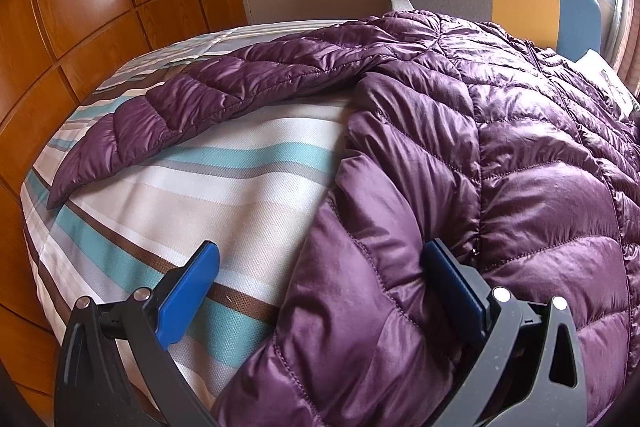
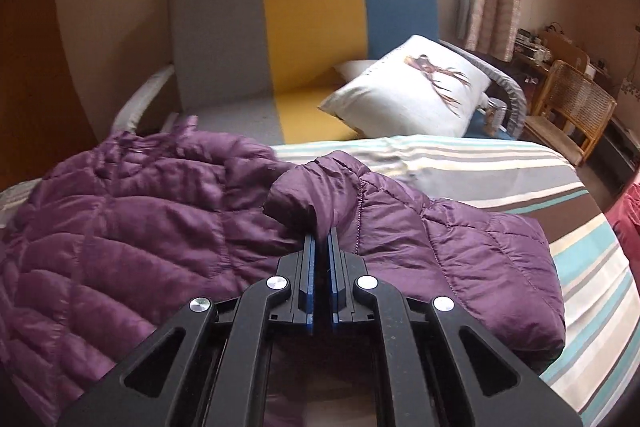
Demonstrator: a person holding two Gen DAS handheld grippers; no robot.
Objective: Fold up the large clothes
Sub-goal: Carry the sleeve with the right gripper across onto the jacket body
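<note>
A purple quilted puffer jacket (image 1: 500, 131) lies on the striped bed (image 1: 224, 183). One sleeve (image 1: 192, 107) stretches out to the left across the sheet. My left gripper (image 1: 320, 267) is open, its jaws straddling the jacket's near left edge, with the right finger (image 1: 452, 279) pressed against the fabric. In the right wrist view the jacket (image 2: 132, 235) fills the left and middle. My right gripper (image 2: 321, 247) is shut on a bunched fold of the jacket (image 2: 308, 199) and holds it up a little.
A grey, yellow and blue headboard (image 2: 304, 23) stands at the far end with a white pillow (image 2: 416, 95) before it. Wooden wardrobe doors (image 1: 80, 7) run along the bed's left. A wicker chair (image 2: 572, 111) and cluttered shelves stand at right.
</note>
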